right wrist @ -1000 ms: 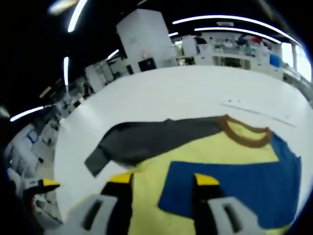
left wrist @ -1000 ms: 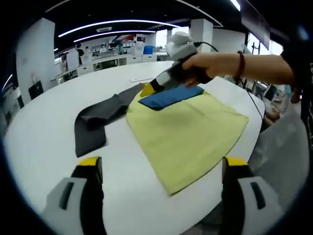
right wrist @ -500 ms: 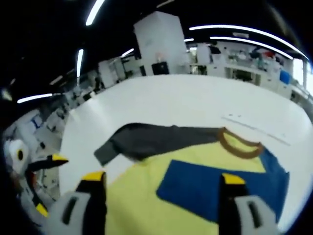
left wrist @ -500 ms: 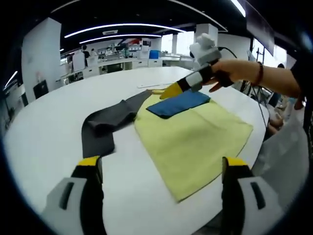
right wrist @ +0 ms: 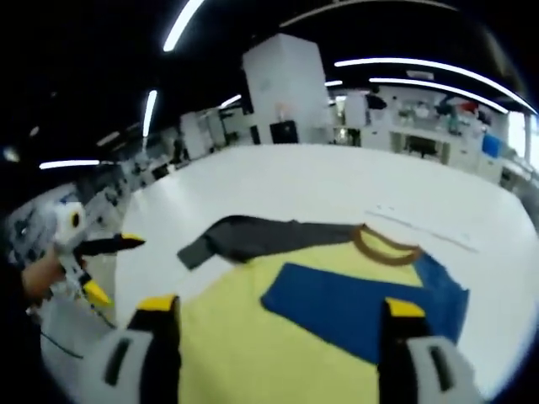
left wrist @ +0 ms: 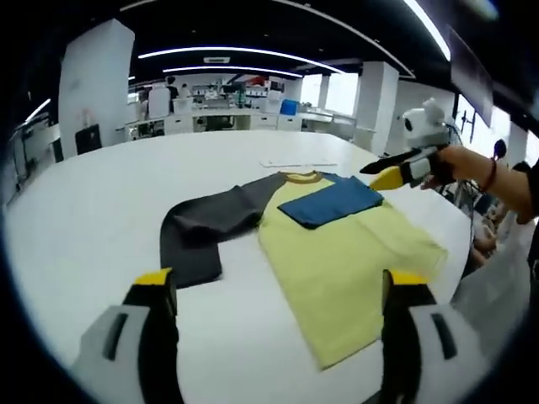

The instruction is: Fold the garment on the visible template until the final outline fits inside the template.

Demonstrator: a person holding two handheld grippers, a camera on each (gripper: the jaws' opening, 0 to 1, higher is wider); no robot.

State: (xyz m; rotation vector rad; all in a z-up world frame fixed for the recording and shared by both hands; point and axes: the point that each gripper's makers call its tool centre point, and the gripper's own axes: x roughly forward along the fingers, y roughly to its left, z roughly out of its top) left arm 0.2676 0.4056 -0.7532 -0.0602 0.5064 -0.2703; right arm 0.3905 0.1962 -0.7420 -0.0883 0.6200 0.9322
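**Both grippers up and empty over a half-folded shirt**

The yellow garment [left wrist: 341,261] lies flat on the white table [left wrist: 93,202], brown collar [right wrist: 386,247] at the far end. One blue sleeve [left wrist: 330,202] is folded in across the chest; the dark grey sleeve [left wrist: 210,223] sprawls out sideways on the tabletop. The left gripper [left wrist: 278,290] hangs above the near edge, jaws wide apart, nothing between them. The right gripper [right wrist: 274,316] hovers over the yellow body, jaws spread and empty; in the left gripper view a hand [left wrist: 459,164] holds it clear beside the blue sleeve.
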